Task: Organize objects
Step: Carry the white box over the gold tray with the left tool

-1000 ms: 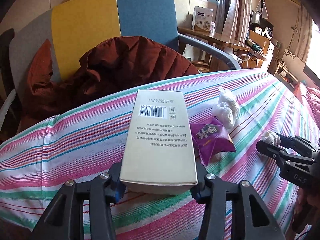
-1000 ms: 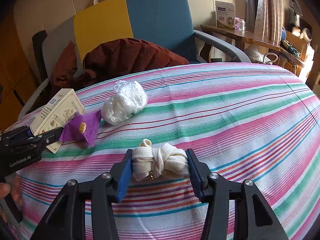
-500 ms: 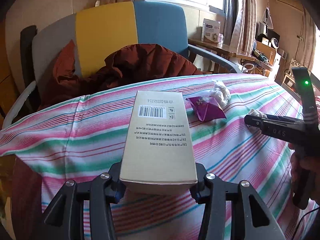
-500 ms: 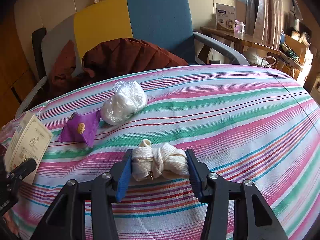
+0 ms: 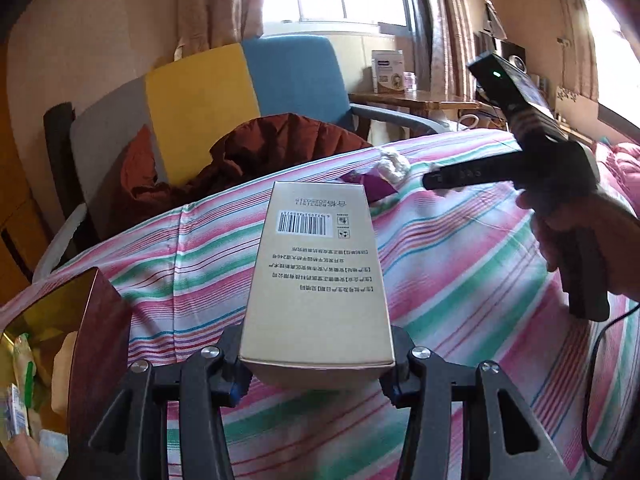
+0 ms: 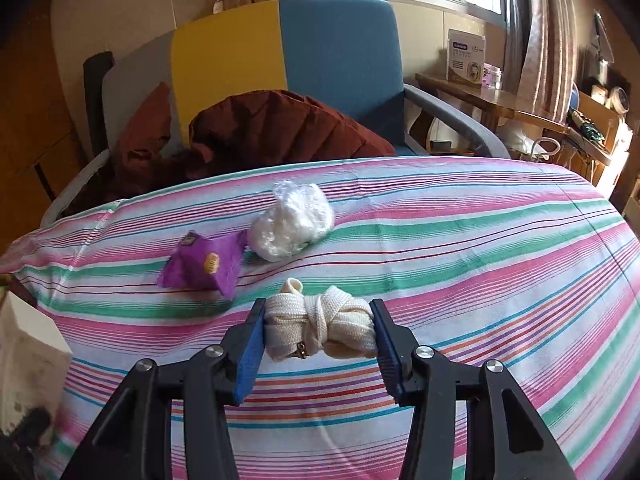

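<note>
Left wrist view: a box (image 5: 316, 276) is clamped by the left gripper (image 5: 316, 376), its near end hidden between the pads. At 8 o'clock a bin (image 5: 76, 344) is cut off. The right gripper (image 6: 320, 340) is clenched on a bundle (image 6: 320, 330) over the bedsheet (image 6: 480, 264); a pouch (image 6: 204, 266) lies at 11 o'clock.

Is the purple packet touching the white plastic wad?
Touching. Right wrist view: the purple packet's upper right corner meets the white plastic wad's lower left edge, no striped sheet between.
</note>
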`<move>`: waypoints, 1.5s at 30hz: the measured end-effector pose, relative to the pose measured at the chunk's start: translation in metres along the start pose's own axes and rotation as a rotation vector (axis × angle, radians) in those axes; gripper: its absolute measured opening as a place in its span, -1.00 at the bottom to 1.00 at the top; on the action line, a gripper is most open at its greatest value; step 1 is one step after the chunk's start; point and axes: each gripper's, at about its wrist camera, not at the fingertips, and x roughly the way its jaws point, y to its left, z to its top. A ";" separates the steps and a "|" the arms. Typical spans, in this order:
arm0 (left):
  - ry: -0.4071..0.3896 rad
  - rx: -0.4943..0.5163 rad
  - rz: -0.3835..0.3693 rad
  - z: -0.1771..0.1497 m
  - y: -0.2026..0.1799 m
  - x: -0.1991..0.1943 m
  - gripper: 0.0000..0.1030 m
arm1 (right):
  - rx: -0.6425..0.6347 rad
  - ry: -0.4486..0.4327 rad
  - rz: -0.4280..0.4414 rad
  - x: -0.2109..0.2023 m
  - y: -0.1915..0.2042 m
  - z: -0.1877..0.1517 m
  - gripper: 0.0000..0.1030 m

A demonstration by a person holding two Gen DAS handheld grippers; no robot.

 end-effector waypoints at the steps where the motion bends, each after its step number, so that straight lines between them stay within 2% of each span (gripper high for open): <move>1: -0.009 0.018 -0.004 -0.001 -0.005 -0.004 -0.03 | 0.002 0.009 0.030 -0.002 0.007 -0.001 -0.02; 3: -0.018 0.018 -0.010 -0.003 -0.007 -0.009 -0.03 | 0.004 0.028 0.083 -0.006 0.022 -0.004 -0.02; 8: -0.022 -0.063 -0.031 -0.007 0.006 -0.021 -0.03 | -0.040 0.078 0.161 -0.015 0.062 -0.019 -0.02; 12: -0.033 -0.111 -0.056 -0.012 0.015 -0.040 -0.03 | -0.107 0.094 0.170 -0.017 0.087 -0.035 -0.02; 16: -0.034 -0.147 -0.071 -0.021 0.026 -0.063 -0.03 | -0.148 0.071 0.178 -0.020 0.100 -0.048 -0.02; 22: -0.030 -0.271 -0.042 -0.029 0.069 -0.087 -0.03 | -0.201 0.071 0.157 -0.021 0.112 -0.054 -0.02; 28: 0.036 -0.467 0.017 -0.035 0.151 -0.089 -0.02 | -0.193 0.079 0.125 -0.018 0.112 -0.056 -0.02; 34: 0.148 -0.583 0.067 -0.048 0.222 -0.071 -0.02 | -0.199 0.080 0.102 -0.018 0.113 -0.058 -0.02; 40: 0.227 -0.630 0.081 -0.055 0.256 -0.051 -0.02 | -0.205 0.079 0.087 -0.017 0.115 -0.058 -0.02; 42: 0.257 -0.623 0.114 -0.055 0.261 -0.044 0.00 | -0.207 0.078 0.082 -0.017 0.116 -0.058 -0.02; 45: 0.284 -0.627 0.175 -0.059 0.264 -0.040 0.21 | -0.207 0.079 0.082 -0.017 0.116 -0.058 -0.02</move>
